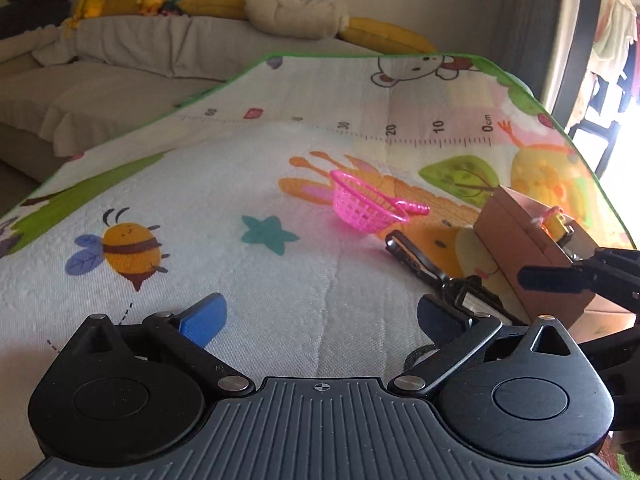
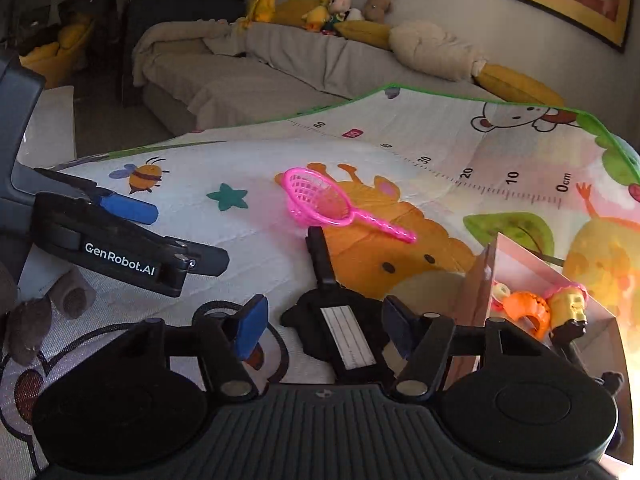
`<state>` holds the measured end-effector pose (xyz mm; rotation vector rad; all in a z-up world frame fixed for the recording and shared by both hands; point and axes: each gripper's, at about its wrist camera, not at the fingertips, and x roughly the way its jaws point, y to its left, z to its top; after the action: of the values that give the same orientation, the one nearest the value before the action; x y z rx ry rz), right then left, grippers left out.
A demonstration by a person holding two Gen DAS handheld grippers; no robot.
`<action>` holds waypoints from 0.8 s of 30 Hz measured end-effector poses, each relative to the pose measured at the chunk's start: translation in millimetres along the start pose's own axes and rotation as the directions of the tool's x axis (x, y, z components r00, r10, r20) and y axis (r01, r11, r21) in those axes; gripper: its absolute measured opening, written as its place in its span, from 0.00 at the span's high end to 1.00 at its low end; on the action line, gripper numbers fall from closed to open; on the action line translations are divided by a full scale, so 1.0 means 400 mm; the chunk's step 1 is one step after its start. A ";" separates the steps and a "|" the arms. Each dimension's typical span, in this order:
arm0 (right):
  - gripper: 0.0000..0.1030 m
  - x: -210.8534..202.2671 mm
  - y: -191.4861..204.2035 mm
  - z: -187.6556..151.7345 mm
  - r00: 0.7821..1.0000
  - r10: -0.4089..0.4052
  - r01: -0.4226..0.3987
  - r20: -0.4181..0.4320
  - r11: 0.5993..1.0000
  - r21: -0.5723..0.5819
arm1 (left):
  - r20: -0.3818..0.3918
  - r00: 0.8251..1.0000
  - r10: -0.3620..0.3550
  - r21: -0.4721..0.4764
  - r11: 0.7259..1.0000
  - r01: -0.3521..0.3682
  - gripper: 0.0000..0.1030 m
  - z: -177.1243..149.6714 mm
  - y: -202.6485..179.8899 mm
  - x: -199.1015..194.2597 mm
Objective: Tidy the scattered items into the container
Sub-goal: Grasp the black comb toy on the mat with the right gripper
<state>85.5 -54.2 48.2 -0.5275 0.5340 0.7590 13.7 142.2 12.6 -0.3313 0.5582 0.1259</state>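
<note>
Cardboard box stands on your play mat at the right, toys inside. Pink toy strainer lies mid-mat, the black luggage tag between your right gripper fingers, not gripped. Your left gripper gapes wide, holding nothing.

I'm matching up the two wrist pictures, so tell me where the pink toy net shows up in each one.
Left wrist view: the pink toy net lies right of centre on the play mat.
Right wrist view: the pink toy net lies at centre.
Shared landmark: the teal star printed on the mat, left of the net in both.
</note>
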 end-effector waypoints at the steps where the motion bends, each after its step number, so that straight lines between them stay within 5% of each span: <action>1: 0.33 0.022 0.000 0.005 1.000 -0.004 0.004 -0.022 1.000 0.003 | 0.005 1.000 -0.006 -0.012 1.000 0.006 0.00 0.000 0.004 -0.002; 4: 0.27 0.095 -0.019 0.006 0.994 -0.048 0.051 -0.094 0.998 0.040 | 0.019 0.999 -0.027 -0.045 0.999 0.028 0.00 -0.001 0.016 -0.006; 6: 0.14 0.114 -0.028 0.003 0.993 -0.075 0.079 -0.088 0.996 0.048 | 0.019 0.999 -0.037 -0.064 0.997 0.038 0.00 0.000 0.023 -0.003; 13: 0.07 0.137 -0.056 0.013 0.993 -0.032 0.041 -0.111 0.996 0.078 | 0.031 0.997 -0.064 -0.110 0.992 0.067 0.00 -0.002 0.039 -0.004; 21: 0.00 0.128 -0.058 0.012 0.969 0.154 -0.106 -0.191 0.965 0.241 | 0.052 0.996 -0.071 -0.158 0.984 0.078 0.00 -0.004 0.059 -0.009; 24: 0.00 0.066 -0.020 -0.006 0.945 0.277 -0.228 -0.174 0.939 0.256 | 0.063 0.995 -0.072 -0.189 0.978 0.083 0.00 -0.005 0.071 -0.012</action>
<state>107.0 -47.5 32.0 -0.3227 0.8874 0.8781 2.9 168.3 6.0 -0.5349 0.4782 0.1137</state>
